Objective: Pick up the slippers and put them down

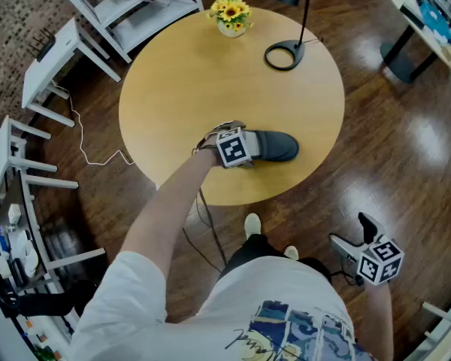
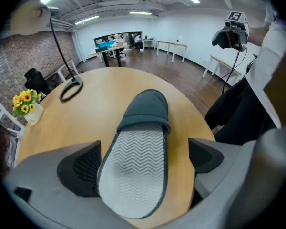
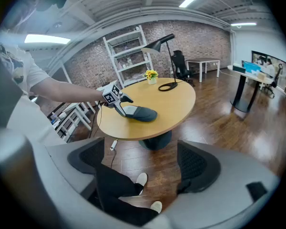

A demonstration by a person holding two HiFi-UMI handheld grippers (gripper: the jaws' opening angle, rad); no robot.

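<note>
One dark grey slipper (image 1: pixel 276 146) lies on the round wooden table (image 1: pixel 210 81) near its front edge, sole down, with its white zigzag insole (image 2: pixel 136 171) facing up. My left gripper (image 1: pixel 244 147) points steeply down over the heel, its jaws wide apart on either side of the heel. The left pad (image 2: pixel 81 168) is close to the slipper's edge and the right pad (image 2: pixel 205 154) stands clear of it. My right gripper (image 1: pixel 353 235) hangs open and empty over the wooden floor, off the table to the right. From the right gripper view the slipper (image 3: pixel 142 113) and left gripper (image 3: pixel 115 98) show far off.
A small pot of yellow flowers (image 1: pixel 231 13) and a desk lamp's ring base (image 1: pixel 284 55) stand at the table's far side. White shelving (image 1: pixel 135 6) and a white stool (image 1: pixel 45 66) stand to the left, and a cable (image 1: pixel 98 153) trails on the floor. My own feet (image 1: pixel 252 224) are below the table edge.
</note>
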